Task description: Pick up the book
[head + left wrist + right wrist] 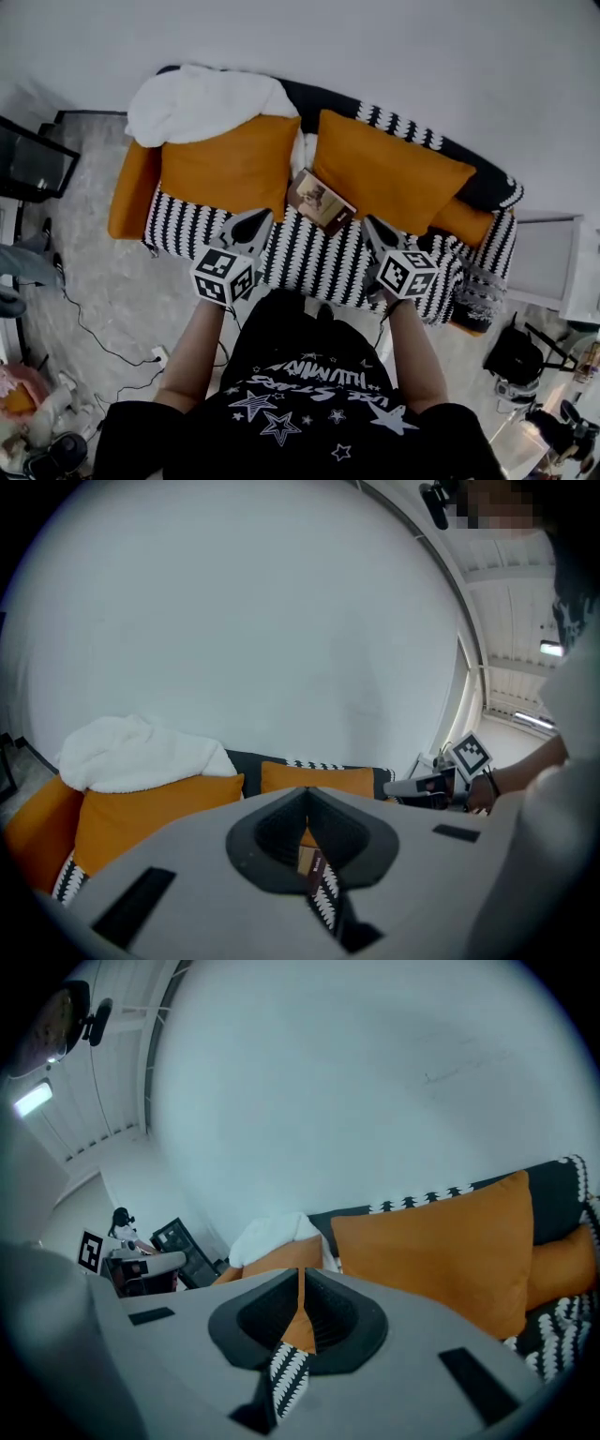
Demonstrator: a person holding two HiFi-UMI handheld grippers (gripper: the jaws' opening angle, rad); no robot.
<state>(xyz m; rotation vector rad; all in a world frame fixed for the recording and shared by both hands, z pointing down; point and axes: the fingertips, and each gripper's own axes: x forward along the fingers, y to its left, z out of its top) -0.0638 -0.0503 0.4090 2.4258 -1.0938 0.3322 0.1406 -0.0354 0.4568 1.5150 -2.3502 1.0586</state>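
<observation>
The book (321, 201), brown-covered with a picture on it, lies tilted on the black-and-white sofa seat (309, 255), in the gap between the two orange cushions. My left gripper (253, 219) hovers short of the book on its left, jaws shut and empty. On the book's right my right gripper (371, 226) does the same, shut with nothing in it. In the left gripper view, a sliver of the book (311, 862) shows through the slit below the closed left gripper (307, 794). The right gripper (301, 1274) points at orange cushion and patterned seat.
Two large orange cushions (230, 165) (386, 174) lean on the sofa back, and a white blanket (202, 101) is heaped at its left end. A dark screen (33, 161) and floor cables (103, 342) are at left. At right stand a grey side table (544, 258) and bags (517, 356).
</observation>
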